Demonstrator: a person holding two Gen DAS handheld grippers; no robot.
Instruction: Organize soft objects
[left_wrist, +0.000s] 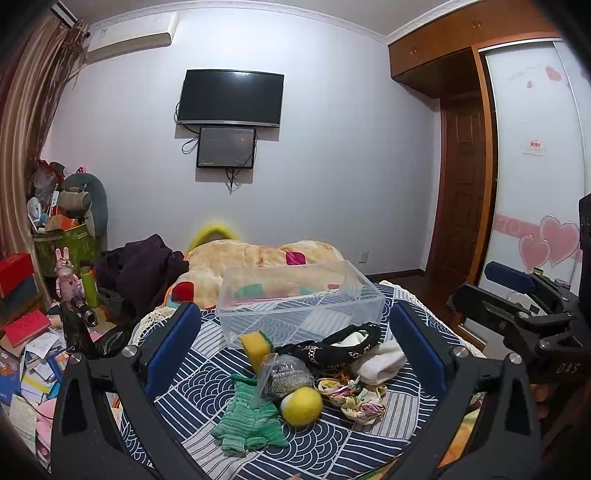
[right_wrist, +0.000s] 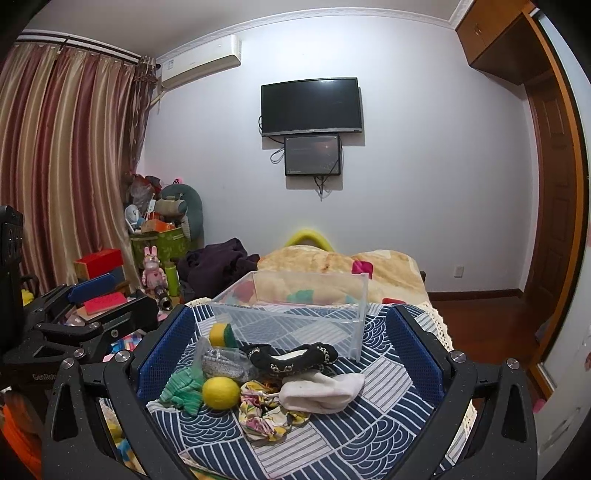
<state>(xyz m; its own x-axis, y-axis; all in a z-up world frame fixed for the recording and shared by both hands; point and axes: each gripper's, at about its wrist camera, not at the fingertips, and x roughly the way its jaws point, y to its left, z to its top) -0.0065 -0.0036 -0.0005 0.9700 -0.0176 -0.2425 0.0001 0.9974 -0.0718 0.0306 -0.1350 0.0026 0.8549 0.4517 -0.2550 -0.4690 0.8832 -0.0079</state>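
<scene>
A pile of soft things lies on the blue patterned cloth (left_wrist: 317, 450) in front of a clear plastic box (left_wrist: 299, 299): a green knit glove (left_wrist: 247, 417), a yellow ball (left_wrist: 301, 406), a yellow-green sponge (left_wrist: 256, 345), a grey scrubber in a bag (left_wrist: 286, 374), a black headband (left_wrist: 336, 349), a white sock (left_wrist: 380, 362) and a floral scrunchie (left_wrist: 354, 398). My left gripper (left_wrist: 295, 334) is open and empty, above the pile. My right gripper (right_wrist: 291, 341) is open and empty; the same ball (right_wrist: 221, 393), sock (right_wrist: 321, 391), scrunchie (right_wrist: 266, 413) and box (right_wrist: 291, 314) lie between its fingers.
A folded beige blanket (left_wrist: 258, 258) and dark clothes (left_wrist: 144, 273) lie behind the box. Books, boxes and toys crowd the floor at left (left_wrist: 33, 354). A wardrobe (left_wrist: 532, 166) and door stand at right. The other gripper shows at each view's edge (left_wrist: 517, 306).
</scene>
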